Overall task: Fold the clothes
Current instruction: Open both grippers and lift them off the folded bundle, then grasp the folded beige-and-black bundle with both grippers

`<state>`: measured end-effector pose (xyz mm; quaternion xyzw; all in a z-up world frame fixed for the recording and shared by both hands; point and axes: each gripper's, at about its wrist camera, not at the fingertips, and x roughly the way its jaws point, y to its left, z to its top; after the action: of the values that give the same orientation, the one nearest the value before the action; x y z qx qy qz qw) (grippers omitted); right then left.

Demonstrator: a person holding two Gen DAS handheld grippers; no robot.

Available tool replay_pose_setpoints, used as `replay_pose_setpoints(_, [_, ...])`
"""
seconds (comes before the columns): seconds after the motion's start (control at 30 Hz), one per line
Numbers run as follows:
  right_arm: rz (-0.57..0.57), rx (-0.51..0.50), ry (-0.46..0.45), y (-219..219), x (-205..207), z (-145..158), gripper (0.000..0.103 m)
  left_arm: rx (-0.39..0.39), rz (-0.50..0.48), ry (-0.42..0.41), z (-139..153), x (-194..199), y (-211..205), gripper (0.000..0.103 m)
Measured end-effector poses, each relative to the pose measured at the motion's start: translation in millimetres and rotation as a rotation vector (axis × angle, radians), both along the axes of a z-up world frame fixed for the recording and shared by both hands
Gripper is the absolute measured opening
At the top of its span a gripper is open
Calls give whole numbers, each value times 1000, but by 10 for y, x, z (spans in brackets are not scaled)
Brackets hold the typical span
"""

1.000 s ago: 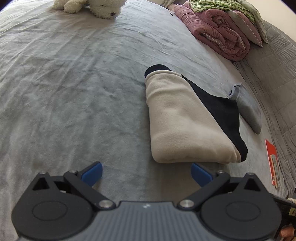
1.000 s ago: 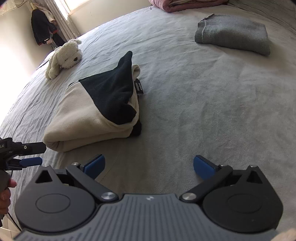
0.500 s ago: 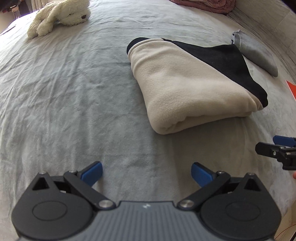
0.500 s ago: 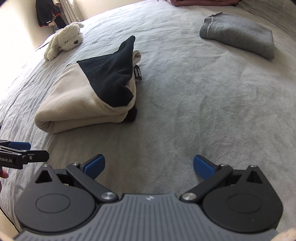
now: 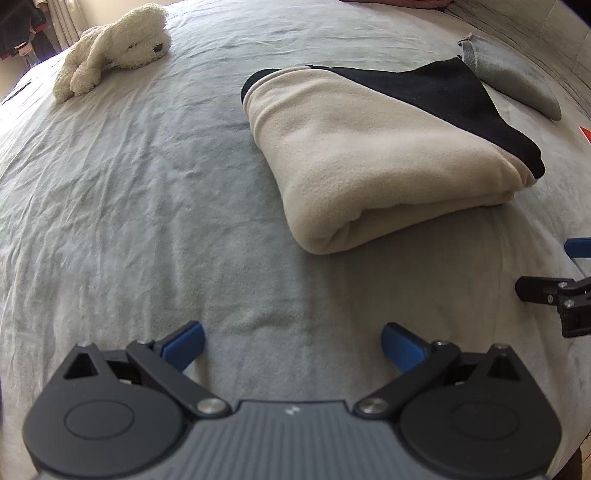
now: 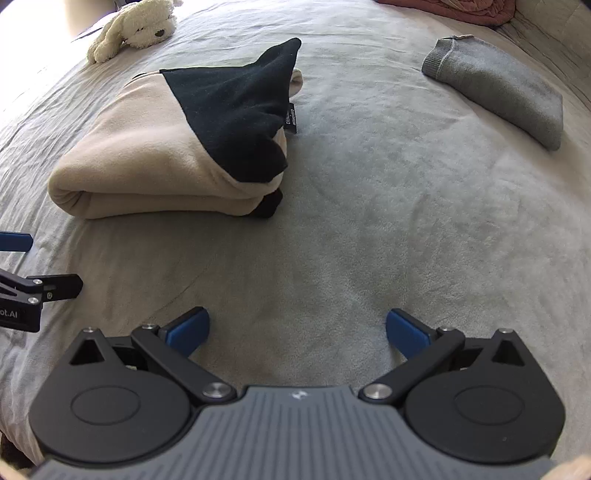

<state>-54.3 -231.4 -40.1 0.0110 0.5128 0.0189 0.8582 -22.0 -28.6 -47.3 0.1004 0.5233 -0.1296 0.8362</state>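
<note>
A folded beige and black fleece garment (image 5: 373,155) (image 6: 173,147) lies on the grey bed cover (image 5: 147,184) (image 6: 369,206). My left gripper (image 5: 293,347) hovers open over bare cover, in front of the garment's rolled beige edge, holding nothing. My right gripper (image 6: 297,334) is open too, over bare cover in front and to the right of the garment's black end. Each gripper shows at the edge of the other's view. A folded grey garment (image 6: 498,88) (image 5: 513,85) lies farther back on the right.
A white plush dog (image 5: 110,48) (image 6: 133,27) lies at the far left of the bed. Pink bedding (image 6: 461,11) is piled at the far right corner. A small black label (image 6: 291,120) sticks out beside the fleece garment. A red item (image 5: 585,133) shows at the right edge.
Both grippers have swung and drawn closer to the near edge of the fleece garment, which now looms larger. Each gripper has come further into the other's view. Both have stayed open.
</note>
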Motion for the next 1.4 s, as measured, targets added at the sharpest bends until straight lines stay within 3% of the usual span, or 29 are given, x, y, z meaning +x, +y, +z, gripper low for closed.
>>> replay_pose_setpoints(0.2, [26, -16, 13, 45, -12, 1, 103, -5, -43, 10, -1, 23, 12, 103])
replay_pose_setpoints(0.4, [101, -46, 38, 75, 15, 6, 103, -15, -122, 86, 66, 145, 44, 103])
replay_pose_setpoints(0.5, [161, -46, 100, 61, 121, 14, 103, -108, -145, 127, 144, 234, 143, 103])
replay_pose_setpoints(0.6, [214, -8, 146, -9, 204, 70, 103, -256, -146, 183, 233, 370, 290, 102])
replay_pose_setpoints(0.73, [212, 179, 137, -244, 300, 216, 103, -473, -123, 253, 334, 551, 483, 102])
replay_pose_setpoints(0.9, [131, 502, 78, -635, 503, 333, 103, -636, -96, 277, 312, 780, 600, 102])
replay_pose_setpoints(1.07, [48, 711, 36, -876, 716, 305, 100, -718, -48, 285, 187, 928, 638, 100])
replay_pose_setpoints(1.2, [2, 804, 53, -953, 885, 168, 82, -715, 13, 237, 111, 1030, 678, 91])
replay_pose_setpoints(1.4, [-60, 920, 64, -997, 1112, -123, 68, -786, 68, 202, -29, 1147, 692, 78])
